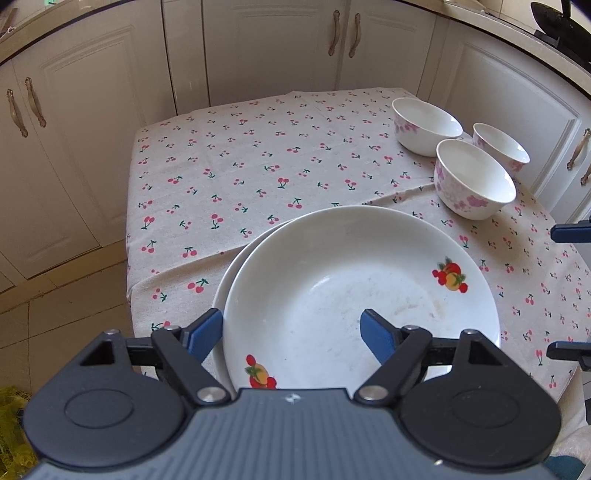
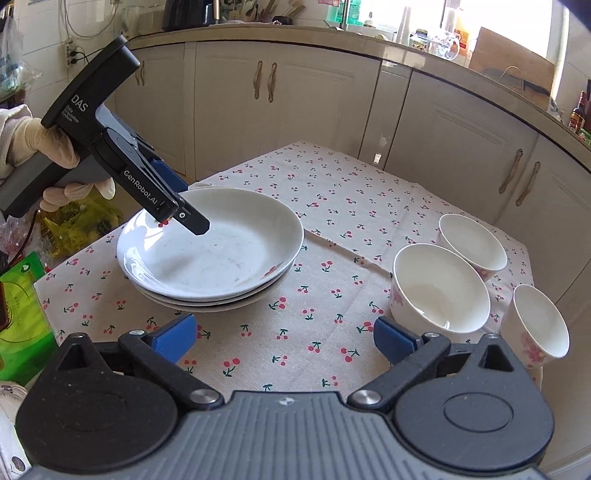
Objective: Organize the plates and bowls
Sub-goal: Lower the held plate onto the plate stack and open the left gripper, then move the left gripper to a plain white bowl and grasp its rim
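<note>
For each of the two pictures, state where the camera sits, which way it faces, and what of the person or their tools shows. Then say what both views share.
Left wrist: on the left gripper, looking down over the stacked plates toward the cabinets; its own fingers straddle the plate rim.
Right wrist: on the right gripper, open over the tablecloth; a gloved hand holding the left gripper shows.
Shared: plates, three bowls, tablecloth.

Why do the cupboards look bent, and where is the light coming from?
Both views: fisheye lenses bow the cupboard doors near the edges. Right wrist view: daylight from the blown-out window at top glares on the top plate. Left wrist view: softer, even light.
</note>
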Tool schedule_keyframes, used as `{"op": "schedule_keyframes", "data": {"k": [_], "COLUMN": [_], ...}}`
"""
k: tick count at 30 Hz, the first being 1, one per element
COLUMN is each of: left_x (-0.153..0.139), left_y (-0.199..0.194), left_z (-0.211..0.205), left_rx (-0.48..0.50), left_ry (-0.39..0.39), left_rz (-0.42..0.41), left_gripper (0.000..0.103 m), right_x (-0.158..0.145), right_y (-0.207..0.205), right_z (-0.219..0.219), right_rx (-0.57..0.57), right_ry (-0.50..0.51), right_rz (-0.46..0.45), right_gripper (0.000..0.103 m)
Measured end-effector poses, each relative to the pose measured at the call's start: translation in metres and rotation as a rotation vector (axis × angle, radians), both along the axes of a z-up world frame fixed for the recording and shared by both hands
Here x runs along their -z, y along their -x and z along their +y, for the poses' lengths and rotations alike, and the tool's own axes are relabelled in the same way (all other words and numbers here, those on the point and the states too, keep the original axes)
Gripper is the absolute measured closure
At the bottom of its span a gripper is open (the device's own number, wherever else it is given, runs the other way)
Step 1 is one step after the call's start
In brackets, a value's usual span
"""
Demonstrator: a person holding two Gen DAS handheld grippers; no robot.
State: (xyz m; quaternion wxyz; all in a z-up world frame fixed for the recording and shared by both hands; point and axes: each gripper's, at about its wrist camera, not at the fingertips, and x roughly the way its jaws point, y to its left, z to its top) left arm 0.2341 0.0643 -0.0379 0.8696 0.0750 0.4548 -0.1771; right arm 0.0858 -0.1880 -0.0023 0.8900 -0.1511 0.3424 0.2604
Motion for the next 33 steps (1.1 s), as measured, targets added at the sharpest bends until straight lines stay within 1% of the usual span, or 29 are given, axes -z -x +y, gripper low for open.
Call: {"op": "schedule_keyframes", "data": {"k": [8,13,15,18,21,22,25,29,33], "left_x": [-0.001,-0.01,-0.017,-0.028,-0.036,-0.039,-0.044,-0.044,-0.04], "left_y": [0.0,0.002,0.005,0.011,0.016,0.017,0.017,0.012,0.006], "left_z": [0.001,0.002,-0.004,-0.018,-0.036,-0.043,-0.064,-0.091,-0.112], "left_rx": [-0.025,-0.03,-0.023,0.016,0.06,0.076,0.112,0.151,0.185], "left_ry": [-0.03,0.012,0.013,0.016,0.016,0.019,0.021,0.007,0.029], "left_rz": [-0.025,-0.048,-0.074,-0.11,-0.144,-0.151,-0.158,-0.16,-0.151], "left_gripper": [0.021,0.021,0.017,0.016,0.009,0.009,0.007,0.005,0.005], "right_x": [0.0,0.001,0.001,0.0,0.0,0.001,0.006,0.016,0.022], "right_y": [0.01,0.013,0.014,0.015,0.013,0.012,0.008,0.003,-0.001], "right_z": [-0.018,-0.029,-0.032,-0.038,-0.044,-0.047,-0.056,-0.066,-0.075], "right_rx": [0.089,0.144,0.162,0.194,0.232,0.247,0.28,0.313,0.336], "right_ry": [-0.028,-0.025,-0.012,0.01,0.012,0.009,-0.006,-0.007,-0.024], "right_rz": [-0.041,-0.057,-0.075,-0.109,-0.125,-0.128,-0.123,-0.114,-0.119], "right_gripper": [0.0,0.0,0.0,0.0,0.0,0.0,0.0,0.0,0.0]}}
